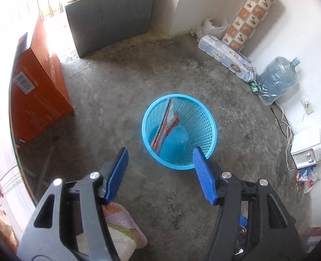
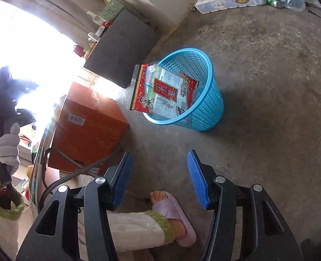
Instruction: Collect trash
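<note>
A blue mesh basket stands on the concrete floor. A red and white snack wrapper stands on edge inside it, against the left wall. My left gripper hovers over the near rim, open, with nothing between its blue pads. In the right wrist view the wrapper shows at the basket's mouth, its left end sticking out past the rim. My right gripper is open and empty, well short of the basket. A gloved hand holds the left gripper's dark handle at the left edge.
An orange-brown carton and a grey panel lie left and behind. Along the wall are a tissue-roll pack, a green can, a water jug, a white appliance with cables and crumpled wrappers. A slippered foot is near.
</note>
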